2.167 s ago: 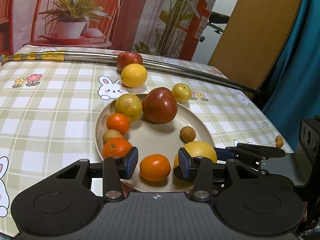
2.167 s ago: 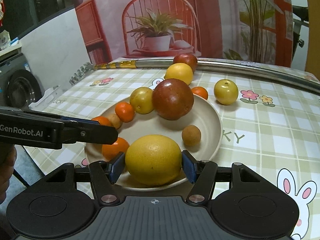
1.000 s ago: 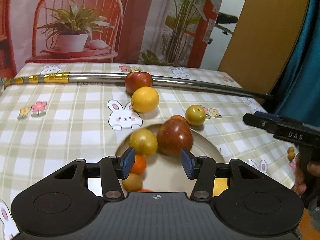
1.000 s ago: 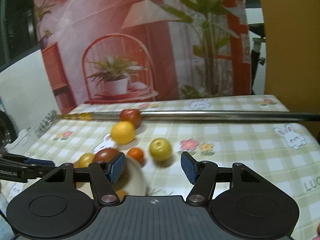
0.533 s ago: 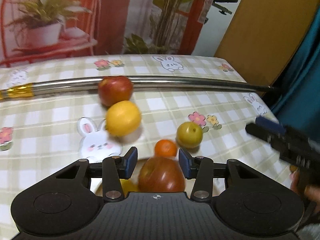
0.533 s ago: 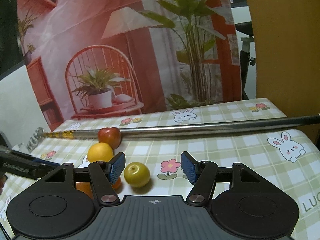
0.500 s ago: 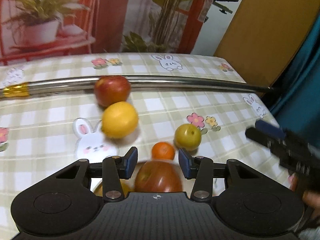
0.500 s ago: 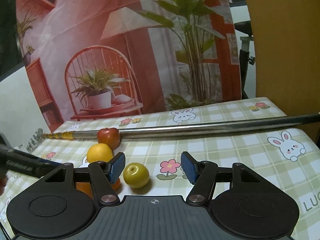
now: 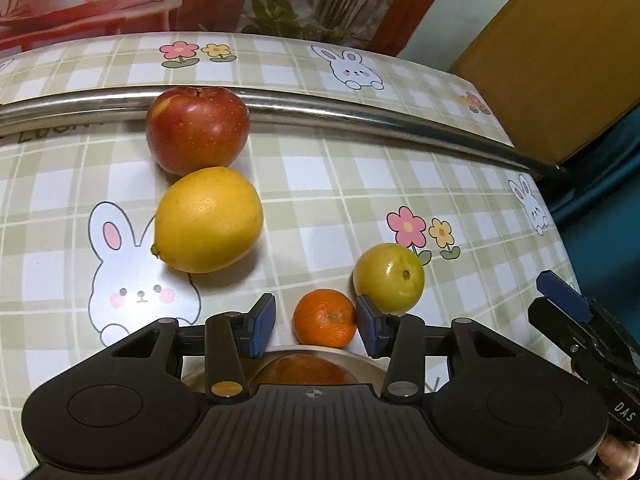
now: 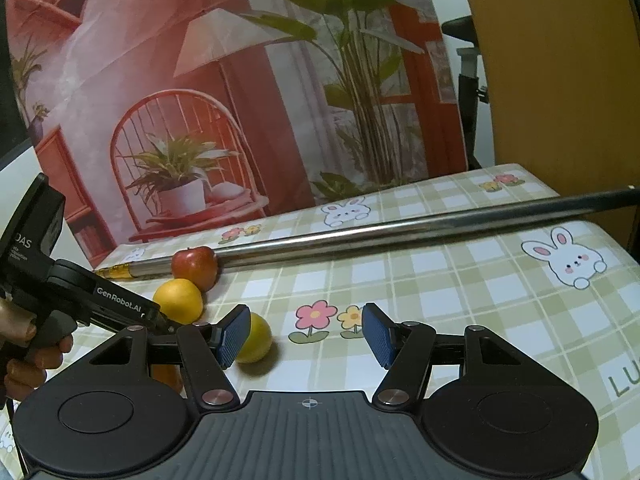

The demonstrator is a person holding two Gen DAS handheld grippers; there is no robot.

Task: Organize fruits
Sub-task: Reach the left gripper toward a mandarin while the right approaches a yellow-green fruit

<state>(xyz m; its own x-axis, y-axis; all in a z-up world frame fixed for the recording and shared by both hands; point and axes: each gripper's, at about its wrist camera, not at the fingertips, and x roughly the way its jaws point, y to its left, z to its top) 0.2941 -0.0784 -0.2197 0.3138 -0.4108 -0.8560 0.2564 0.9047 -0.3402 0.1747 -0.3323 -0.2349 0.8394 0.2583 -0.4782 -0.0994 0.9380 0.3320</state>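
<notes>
In the left wrist view my left gripper (image 9: 316,326) is open, with a small orange tangerine (image 9: 325,318) between its fingertips, untouched. A yellow-green round fruit (image 9: 389,277) lies just right of it. A yellow lemon (image 9: 209,219) and a red apple (image 9: 197,129) lie farther off at the left. The beige plate (image 9: 360,361) rim with a dark red apple (image 9: 306,370) shows under the gripper. My right gripper (image 10: 305,340) is open and empty above the tablecloth, with the yellow-green fruit (image 10: 256,339) behind its left finger. The lemon (image 10: 179,300) and the red apple (image 10: 195,267) lie to its left.
A long steel rod (image 9: 360,118) lies across the checked tablecloth behind the red apple; it also shows in the right wrist view (image 10: 400,234). The right gripper's tip (image 9: 576,320) shows at the right edge of the left wrist view. The left gripper's body (image 10: 80,296) shows at the left of the right wrist view.
My left gripper has moved forward past the plate and now brackets the tangerine. My right gripper let go of the big yellow fruit on the plate, rose and now hovers open.
</notes>
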